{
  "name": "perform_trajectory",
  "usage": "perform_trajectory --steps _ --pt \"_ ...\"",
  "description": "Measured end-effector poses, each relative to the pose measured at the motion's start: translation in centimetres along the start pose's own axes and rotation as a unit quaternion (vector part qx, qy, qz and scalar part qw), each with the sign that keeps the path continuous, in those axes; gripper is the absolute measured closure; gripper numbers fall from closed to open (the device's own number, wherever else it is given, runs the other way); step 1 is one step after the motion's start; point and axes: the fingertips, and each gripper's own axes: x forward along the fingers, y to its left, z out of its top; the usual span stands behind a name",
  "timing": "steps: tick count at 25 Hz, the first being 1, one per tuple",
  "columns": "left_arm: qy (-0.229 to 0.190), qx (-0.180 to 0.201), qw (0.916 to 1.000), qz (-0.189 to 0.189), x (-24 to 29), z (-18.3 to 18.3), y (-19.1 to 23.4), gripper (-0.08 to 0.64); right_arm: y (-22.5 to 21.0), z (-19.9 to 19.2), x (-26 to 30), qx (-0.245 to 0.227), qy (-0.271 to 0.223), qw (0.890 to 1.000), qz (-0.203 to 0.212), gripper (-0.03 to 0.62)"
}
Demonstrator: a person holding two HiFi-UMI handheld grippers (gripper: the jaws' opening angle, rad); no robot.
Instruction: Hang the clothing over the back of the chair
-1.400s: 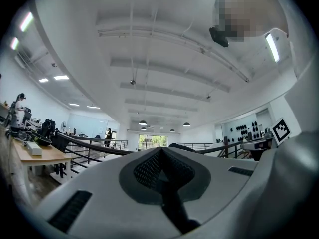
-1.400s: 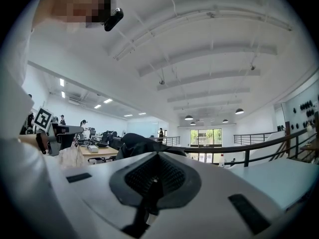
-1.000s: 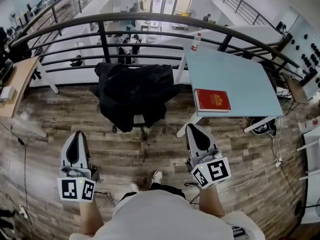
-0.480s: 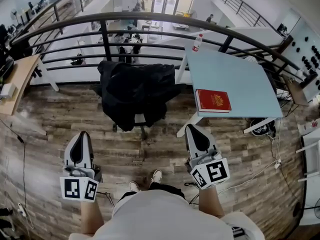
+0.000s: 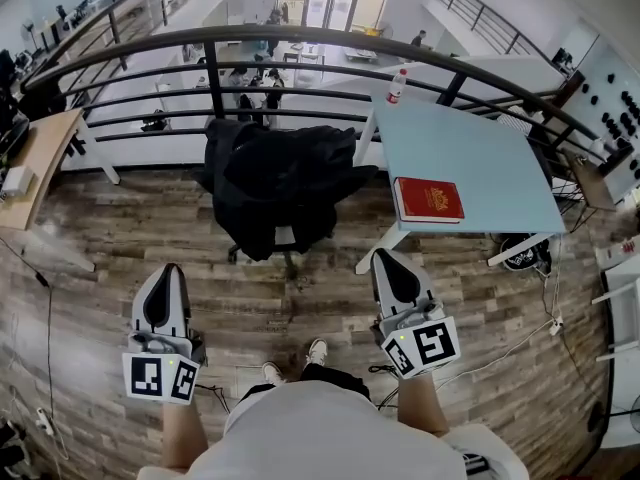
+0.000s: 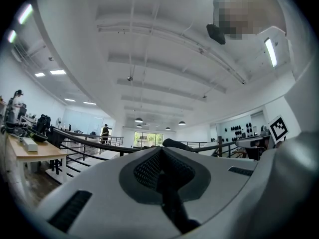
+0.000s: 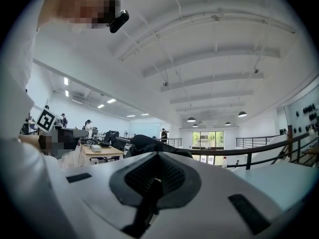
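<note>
Over the back of the chair (image 5: 286, 238), just ahead of the person and close to the black railing (image 5: 300, 38), the black clothing (image 5: 280, 183) lies draped; it covers the backrest and hangs down across most of the seat, so that only a pale strip of seat and the dark base show beneath its hem. Neither gripper touches it. Both are held low and well back from the chair, one to each side of the person's body, above the wood-plank floor (image 5: 300, 308). The left gripper (image 5: 166, 273) points ahead with its jaws pressed together and nothing between them; in the left gripper view the two pale jaws meet along one dark seam at the left gripper (image 6: 162, 156), and a dark hump of the clothing (image 6: 174, 144) shows just over their tips. The right gripper (image 5: 388, 260) is likewise closed and empty, its jaws meeting in the right gripper view (image 7: 157, 163), with the clothing (image 7: 144, 143) rising beyond them. Beside the chair, to its right, stands a light blue table (image 5: 480, 158) with a red book (image 5: 428, 199) near its front edge and a small bottle (image 5: 396, 85) at its far corner. A wooden desk (image 5: 35, 163) stands well apart at the far left
</note>
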Motion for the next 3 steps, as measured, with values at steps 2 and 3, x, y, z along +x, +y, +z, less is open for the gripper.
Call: perform_trajectory --steps 2,3 --pt "0.001 0.0 1.0 -0.003 -0.37 -0.04 0.15 0.537 0.45 0.0 -0.2 0.0 0.0 1.0 -0.002 0.575" --pt "0.001 0.0 1.0 -0.004 -0.57 -0.06 0.23 0.537 0.67 -0.01 -0.31 0.0 0.0 1.0 -0.003 0.575"
